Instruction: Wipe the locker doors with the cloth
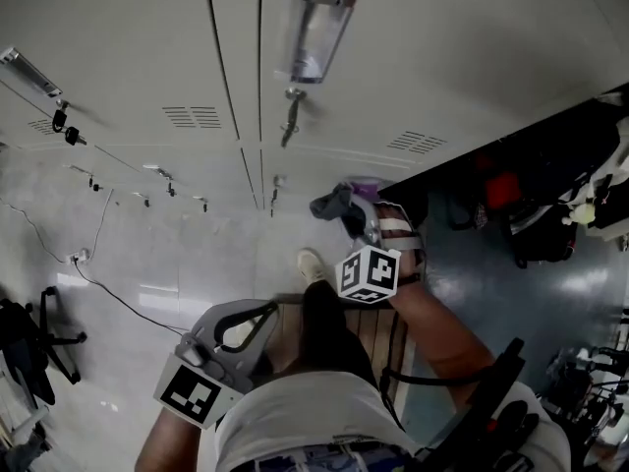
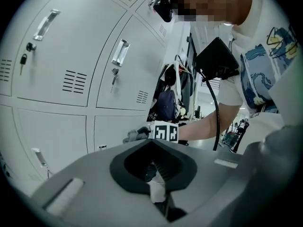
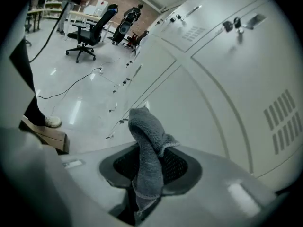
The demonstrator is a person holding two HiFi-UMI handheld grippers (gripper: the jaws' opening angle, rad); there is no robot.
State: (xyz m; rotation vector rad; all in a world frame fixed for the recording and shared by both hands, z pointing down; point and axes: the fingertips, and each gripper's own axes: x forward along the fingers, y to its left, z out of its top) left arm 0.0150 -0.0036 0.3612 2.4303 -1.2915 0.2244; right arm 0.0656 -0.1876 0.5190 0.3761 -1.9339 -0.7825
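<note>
Your right gripper (image 3: pixel 149 174) clamps the grey cloth (image 3: pixel 147 141) near a locker door (image 3: pixel 213 108), your left gripper (image 2: pixel 158 188) closed empty; next you'd likely press on and sweep.

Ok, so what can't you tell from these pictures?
Cloth against locker door: contact unclear in right gripper view; the cloth hides its own far side.
Keys: too small to detail, head view.
Dark clutter at far right: too dim to identify, head view.
</note>
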